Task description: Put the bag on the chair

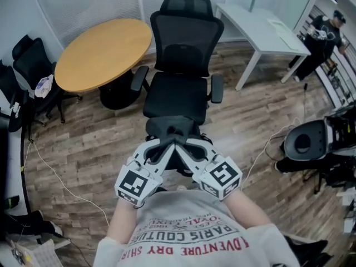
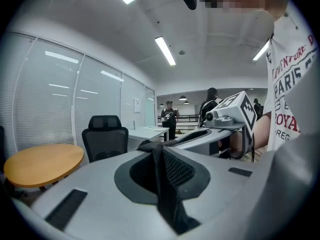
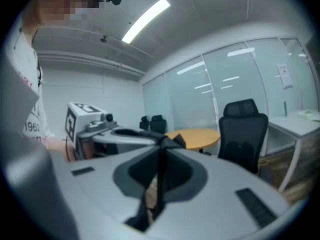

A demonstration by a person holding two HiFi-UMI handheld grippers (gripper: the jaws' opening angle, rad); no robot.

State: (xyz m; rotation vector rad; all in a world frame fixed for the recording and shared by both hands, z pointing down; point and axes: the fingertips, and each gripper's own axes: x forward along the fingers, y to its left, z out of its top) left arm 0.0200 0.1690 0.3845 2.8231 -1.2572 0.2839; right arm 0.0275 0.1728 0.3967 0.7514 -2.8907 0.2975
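Item: black bag (image 1: 172, 128), soft fabric with a mesh panel, carried in the air.
Location of item: hanging between the two grippers, just in front of the front edge of the chair (image 1: 177, 93) seat. It is black against black, so I cannot tell whether it touches the seat.
Left gripper (image 1: 164, 149): clenched on a fold of the bag's fabric, mesh showing between the jaws.
Right gripper (image 1: 186, 149): clenched on a thin edge or strap of the same bag. Its tips meet the left gripper's.
Destination: black office chair, seat bare, armrests on either side.
Nearby: round wooden bench (image 1: 103, 52) behind and to the left, white bench (image 1: 267, 32) behind and to the right.
Stage (judged): carrying; the bag is not yet set down.
Hazard 1: letting go short of the seat would drop the bag on the floor.
Hazard 2: both grips are narrow pinches, so a jolt could pull the fabric free.
Hazard 3: pushing the bag against the seat edge may shove the chair away.
Hazard 4: releasing one side first leaves the bag slumping off the front.
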